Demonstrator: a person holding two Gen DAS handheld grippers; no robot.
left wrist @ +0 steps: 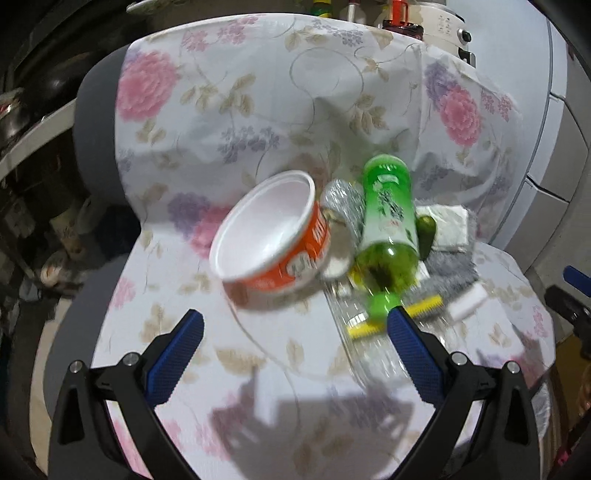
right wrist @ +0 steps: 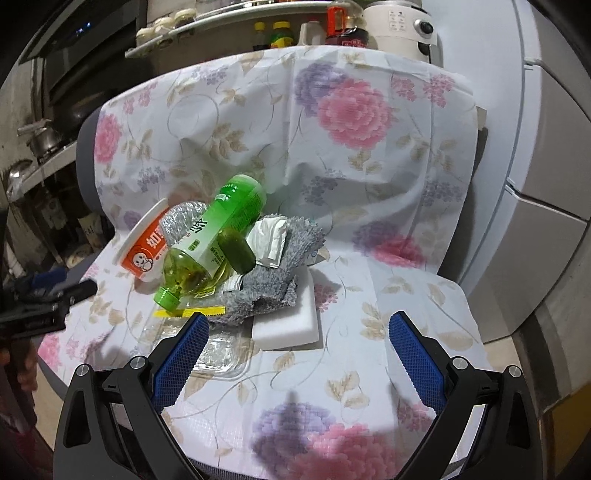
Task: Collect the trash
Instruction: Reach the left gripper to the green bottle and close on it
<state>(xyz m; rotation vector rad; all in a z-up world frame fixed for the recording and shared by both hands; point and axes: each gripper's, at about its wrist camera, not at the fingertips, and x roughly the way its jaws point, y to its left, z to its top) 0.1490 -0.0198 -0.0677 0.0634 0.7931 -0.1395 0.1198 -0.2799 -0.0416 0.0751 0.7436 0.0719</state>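
A pile of trash lies on a chair draped in a floral cloth (left wrist: 280, 110). An orange-and-white instant noodle bowl (left wrist: 269, 236) lies tipped on its side, empty, beside a green plastic bottle (left wrist: 388, 225) that lies with its cap toward me. In the right wrist view the bottle (right wrist: 218, 236) rests on a grey fluffy cloth (right wrist: 269, 284), with the bowl (right wrist: 147, 247) to its left. A clear plastic bag with a yellow strip (right wrist: 192, 313) lies in front. My left gripper (left wrist: 295, 328) is open and empty just before the bowl. My right gripper (right wrist: 297, 332) is open and empty, near a white sponge block (right wrist: 291, 325).
A crinkled silver wrapper (left wrist: 340, 199) and white folded paper (right wrist: 267, 240) sit in the pile. Behind the chair are a white rice cooker (right wrist: 399, 26), bottles and shelves. A white cabinet (right wrist: 546, 184) stands to the right. The left gripper shows at the left edge of the right wrist view (right wrist: 48, 299).
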